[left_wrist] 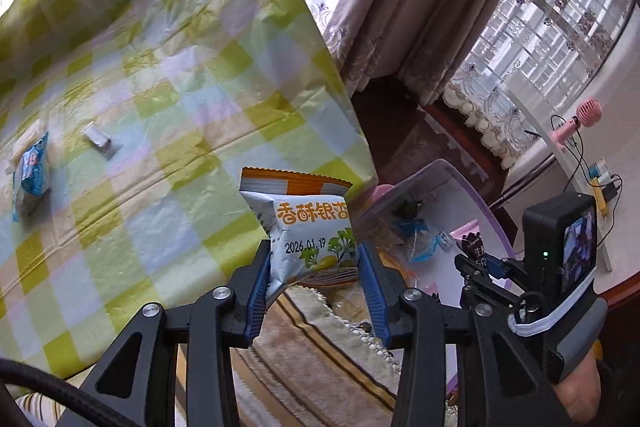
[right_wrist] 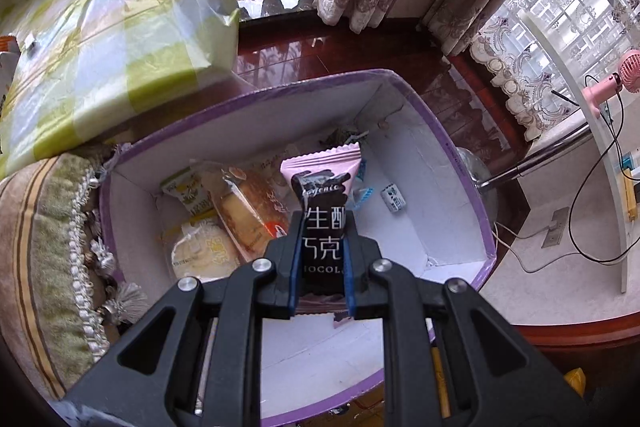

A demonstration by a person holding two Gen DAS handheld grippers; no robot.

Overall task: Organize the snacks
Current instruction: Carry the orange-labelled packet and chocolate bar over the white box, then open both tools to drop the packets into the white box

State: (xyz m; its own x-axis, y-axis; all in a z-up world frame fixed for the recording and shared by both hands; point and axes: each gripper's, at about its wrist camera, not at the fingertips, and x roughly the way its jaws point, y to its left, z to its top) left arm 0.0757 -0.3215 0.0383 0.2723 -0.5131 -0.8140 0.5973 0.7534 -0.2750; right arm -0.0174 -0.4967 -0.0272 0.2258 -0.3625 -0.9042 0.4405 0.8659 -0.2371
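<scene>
Two packets on table: a blue-and-white snack pouch [left_wrist: 30, 175] and a small silvery wrapped sweet [left_wrist: 100, 140] lie apart on the green-checked plastic tablecloth [left_wrist: 168, 67].
Left gripper [left_wrist: 316, 267]: clamped on a white-and-orange crinkled snack bag [left_wrist: 308, 227], past the table edge.
Right gripper [right_wrist: 320, 251]: pinching a pink-and-black chocolate wrapper [right_wrist: 324, 187] above the purple-rimmed white cardboard box [right_wrist: 452, 163].
Box contents: cake packets [right_wrist: 248, 211] crowd its left side.
Beside box: fringed striped cushion [right_wrist: 48, 247].
</scene>
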